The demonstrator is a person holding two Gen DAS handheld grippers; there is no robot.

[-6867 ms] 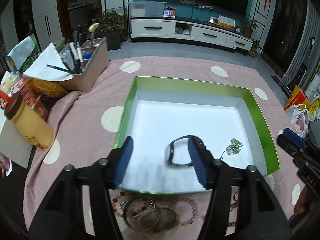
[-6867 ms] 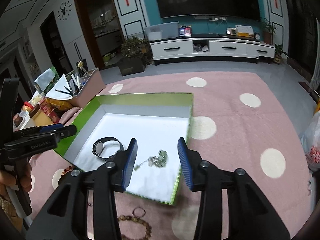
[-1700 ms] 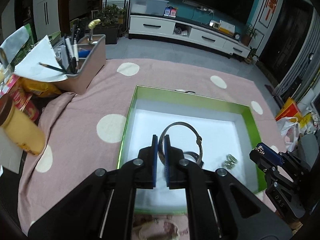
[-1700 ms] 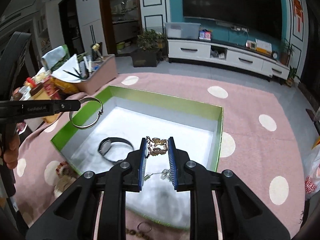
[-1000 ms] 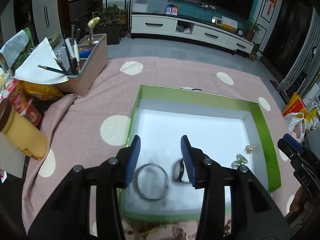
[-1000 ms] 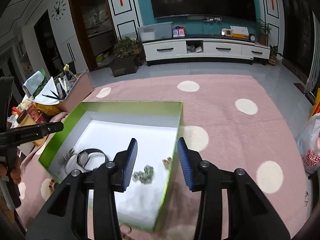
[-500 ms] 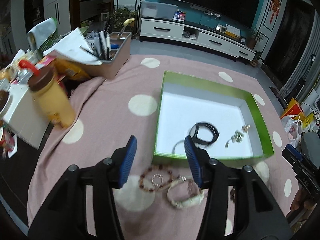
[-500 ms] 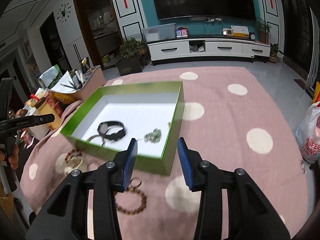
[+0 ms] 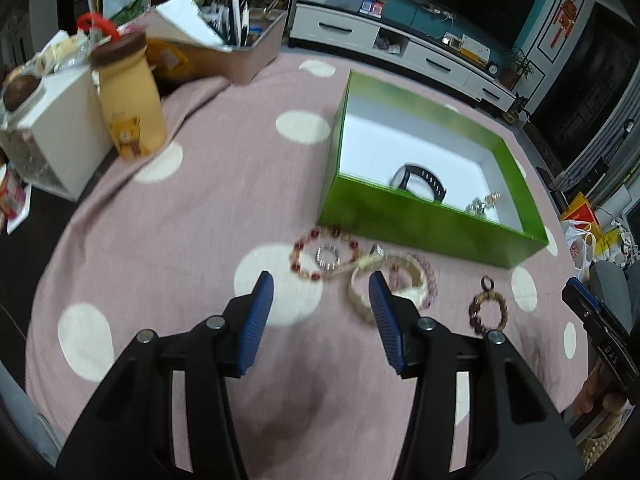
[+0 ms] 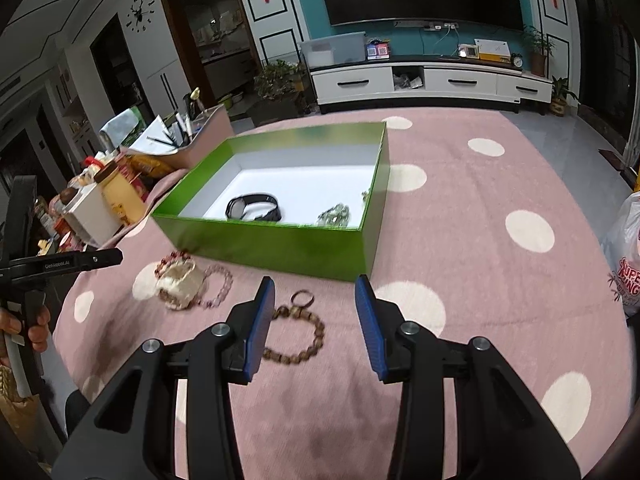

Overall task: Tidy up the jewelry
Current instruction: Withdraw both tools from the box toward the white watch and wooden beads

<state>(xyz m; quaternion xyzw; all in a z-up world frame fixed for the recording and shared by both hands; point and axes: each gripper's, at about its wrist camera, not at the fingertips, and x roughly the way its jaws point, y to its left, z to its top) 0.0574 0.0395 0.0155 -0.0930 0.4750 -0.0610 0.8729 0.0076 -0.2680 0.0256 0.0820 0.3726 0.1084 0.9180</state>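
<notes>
A green box [image 9: 420, 222] [image 10: 280, 246] with a white inside stands on the pink dotted cloth. In it lie a black wristband [image 9: 420, 182] [image 10: 254, 206] and a small green-gold chain piece [image 10: 334, 214]. In front of the box lie a red bead bracelet [image 9: 324, 254], a cream bangle [image 9: 384, 284] [image 10: 180, 284], a pink bead bracelet [image 10: 220, 284] and a brown bead bracelet [image 9: 488, 312] [image 10: 298, 340]. My left gripper [image 9: 320, 296] is open and empty, just short of the red beads. My right gripper [image 10: 314, 308] is open and empty over the brown bracelet.
At the left stand a yellow bottle [image 9: 130, 108], a white box [image 9: 56, 132] and a pink bin of pens and papers [image 9: 236, 48]. A white plastic bag [image 10: 624, 248] lies at the right edge. A TV cabinet [image 10: 432, 82] stands behind.
Both grippers dropped their pieces into the box, opened, and pulled back toward me. They now hover over the loose bracelets in front of the box.
</notes>
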